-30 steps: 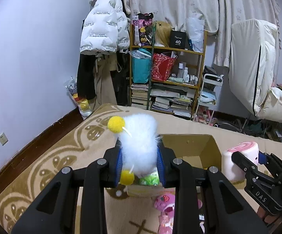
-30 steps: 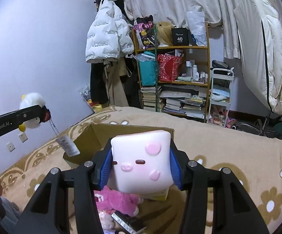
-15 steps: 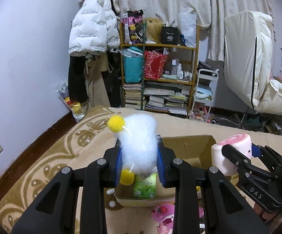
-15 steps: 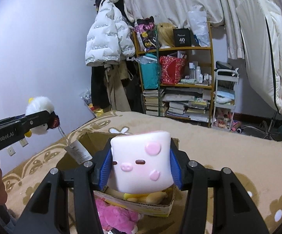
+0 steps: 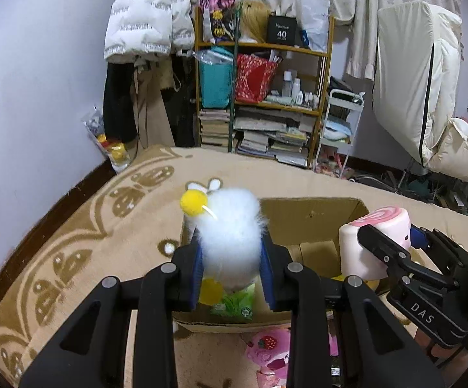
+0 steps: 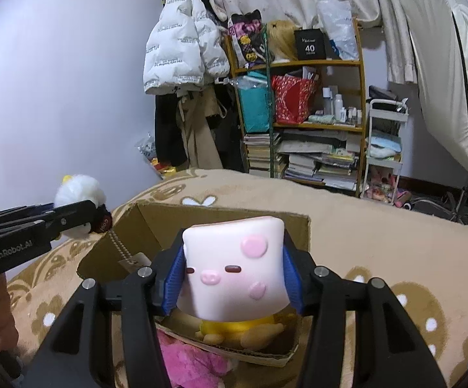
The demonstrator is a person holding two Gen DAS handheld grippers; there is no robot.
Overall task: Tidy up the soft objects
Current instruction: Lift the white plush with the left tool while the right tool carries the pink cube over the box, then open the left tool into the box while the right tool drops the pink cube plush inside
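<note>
Both grippers loaded, both over the cardboard box (image 5: 314,220).

Left gripper (image 5: 230,270): blue pads pinched into the sides of a white fluffy toy (image 5: 230,232). Most of its body stands up beyond the fingertips, one yellow pom-pom up top and another below. From the right wrist view a chain and a paper tag (image 6: 133,260) hang from it over the box's left wall.

Right gripper (image 6: 232,278): jaws clamped on a white squishy cube (image 6: 234,265) with a pink pig face, pads pressed on its left and right flanks. The face looks back at my camera; the pink swirl top shows in the left view.

What the next move turns on, as I judge it: the box mouth lies below and slightly ahead of both sets of fingers.
- The cube sits over the near right part of the box, directly above a yellow and tan plush (image 6: 240,331) already inside. It looks the nearer of the two to its drop point.
- The fluffy toy hangs over the near left part, above a green packet (image 5: 234,300) standing against the near wall.

The cube is roughly as wide as it is tall, so orientation hardly matters. The fluffy toy's long axis runs up away from the pads.

A pink plush (image 5: 268,352) lies on the tan rug (image 5: 82,232), outside the box, by its near wall. Not yet dealt with.

Risk, my guess: the hanging tag snagging the box edge on release.
</note>
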